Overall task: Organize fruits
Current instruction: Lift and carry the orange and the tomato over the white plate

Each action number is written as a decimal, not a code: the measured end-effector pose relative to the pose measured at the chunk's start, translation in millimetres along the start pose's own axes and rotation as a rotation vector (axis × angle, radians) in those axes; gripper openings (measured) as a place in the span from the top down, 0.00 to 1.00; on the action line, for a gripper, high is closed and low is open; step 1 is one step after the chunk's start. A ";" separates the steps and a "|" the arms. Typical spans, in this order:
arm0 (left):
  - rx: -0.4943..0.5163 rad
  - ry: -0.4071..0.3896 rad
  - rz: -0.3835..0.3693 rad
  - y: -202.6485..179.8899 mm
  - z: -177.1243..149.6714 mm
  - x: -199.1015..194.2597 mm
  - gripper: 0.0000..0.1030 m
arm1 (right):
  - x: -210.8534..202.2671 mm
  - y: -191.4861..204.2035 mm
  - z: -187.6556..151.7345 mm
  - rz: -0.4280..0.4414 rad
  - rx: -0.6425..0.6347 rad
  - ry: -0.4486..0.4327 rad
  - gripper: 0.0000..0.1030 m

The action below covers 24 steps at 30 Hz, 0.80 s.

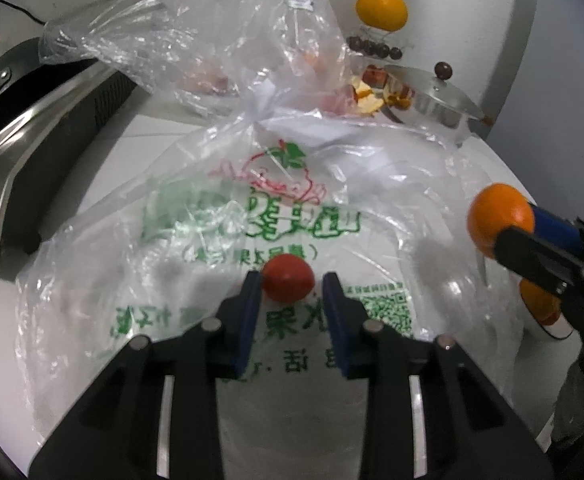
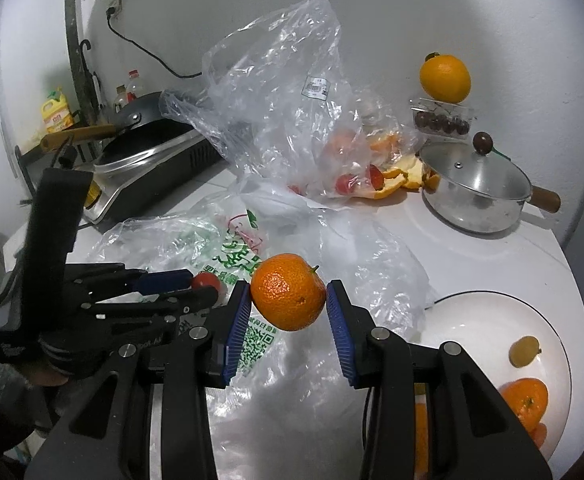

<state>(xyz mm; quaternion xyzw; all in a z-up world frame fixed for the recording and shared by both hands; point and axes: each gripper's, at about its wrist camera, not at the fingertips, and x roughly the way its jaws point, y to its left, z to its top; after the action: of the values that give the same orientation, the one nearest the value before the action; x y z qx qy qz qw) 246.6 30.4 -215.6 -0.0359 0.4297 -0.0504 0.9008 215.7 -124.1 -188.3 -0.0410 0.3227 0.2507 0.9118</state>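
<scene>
My left gripper (image 1: 290,284) is shut on a small red tomato (image 1: 288,277), held over a flat printed plastic bag (image 1: 228,216). From the right wrist view the left gripper (image 2: 206,286) shows at the left with the tomato (image 2: 207,281) at its tips. My right gripper (image 2: 288,294) is shut on a mandarin (image 2: 288,291), lifted above the bag (image 2: 236,248). In the left wrist view that mandarin (image 1: 499,220) hangs at the right. A white plate (image 2: 483,320) at the lower right holds a green grape (image 2: 524,351) and mandarins (image 2: 525,402).
A crumpled clear bag (image 2: 276,92) with fruit and orange peel (image 2: 403,176) lies behind. A steel pot with lid (image 2: 475,188), a box of cherries (image 2: 441,120) topped by an orange (image 2: 445,78), and a stove with pan (image 2: 148,148) stand along the wall.
</scene>
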 end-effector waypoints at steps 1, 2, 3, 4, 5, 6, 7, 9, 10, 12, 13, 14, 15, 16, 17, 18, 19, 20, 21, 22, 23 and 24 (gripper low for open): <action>0.002 0.004 0.003 -0.6 0.9 2.2 0.67 | -0.5 -0.9 -0.4 -0.001 0.003 0.000 0.60; 0.004 0.010 0.007 -1.1 1.9 4.7 0.67 | -0.8 -1.6 -0.9 -0.003 0.005 0.000 0.60; 0.004 0.018 0.012 -1.6 2.7 7.7 0.67 | -0.7 -2.6 -1.0 -0.005 0.008 0.000 0.60; 0.006 0.024 0.015 -2.5 3.7 10.1 0.67 | -0.9 -3.8 -1.3 -0.006 0.009 0.000 0.60; 0.008 0.028 0.022 -3.3 4.9 12.4 0.67 | -0.4 -4.7 -1.3 -0.008 0.010 0.001 0.60; 0.011 0.027 0.032 -4.5 6.5 14.3 0.65 | 0.2 -5.8 -1.3 -0.009 0.012 0.002 0.60; 0.012 0.027 0.036 -5.0 7.7 15.3 0.64 | 0.8 -6.9 -1.5 -0.009 0.014 0.004 0.60; 0.017 0.027 0.039 -6.5 10.7 17.8 0.64 | 3.7 -9.7 -1.8 -0.009 0.018 0.008 0.60; 0.018 0.027 0.037 -6.2 11.7 18.4 0.64 | 5.0 -11.2 -2.2 -0.009 0.021 0.010 0.60; 0.024 0.027 0.036 -7.6 13.6 19.6 0.65 | 7.6 -13.7 -2.9 -0.007 0.026 0.014 0.60; 0.026 0.026 0.035 -7.9 14.1 20.1 0.65 | 8.8 -14.5 -3.2 -0.007 0.028 0.016 0.60; 0.029 0.025 0.031 -8.7 14.1 20.0 0.67 | 9.4 -15.0 -3.7 -0.004 0.029 0.018 0.60; 0.032 0.024 0.029 -9.1 13.6 19.7 0.68 | 10.2 -15.8 -3.9 -0.003 0.029 0.020 0.60; 0.033 0.022 0.027 -9.4 13.2 19.0 0.69 | 10.8 -16.2 -4.1 -0.003 0.031 0.021 0.60; 0.034 0.018 0.024 -9.6 12.7 17.6 0.70 | 11.2 -16.5 -4.2 -0.004 0.032 0.021 0.60; 0.035 0.015 0.021 -10.0 12.4 15.5 0.71 | 11.4 -16.7 -4.3 -0.004 0.033 0.022 0.60; 0.036 0.012 0.021 -10.7 11.7 13.9 0.71 | 11.2 -16.8 -4.4 -0.004 0.033 0.021 0.60; 0.040 0.006 0.021 -11.3 11.2 11.5 0.71 | 11.3 -16.9 -4.3 -0.004 0.032 0.021 0.60; 0.045 -0.002 0.021 -12.7 10.9 8.0 0.71 | 11.3 -16.9 -4.3 -0.004 0.032 0.020 0.60; 0.047 -0.007 0.019 -13.4 10.5 5.6 0.71 | 10.6 -16.9 -4.2 -0.005 0.033 0.019 0.60; 0.049 -0.012 0.017 -13.8 9.9 3.3 0.71 | 9.6 -16.5 -4.2 -0.005 0.032 0.017 0.60; 0.049 -0.015 0.015 -14.1 9.5 1.3 0.71 | 8.3 -16.0 -3.9 -0.006 0.031 0.014 0.60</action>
<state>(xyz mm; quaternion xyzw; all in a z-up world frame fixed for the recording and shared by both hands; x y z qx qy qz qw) 253.9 16.5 -209.1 -0.0111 0.4220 -0.0540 0.9049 226.7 -135.4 -197.8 -0.0296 0.3329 0.2425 0.9108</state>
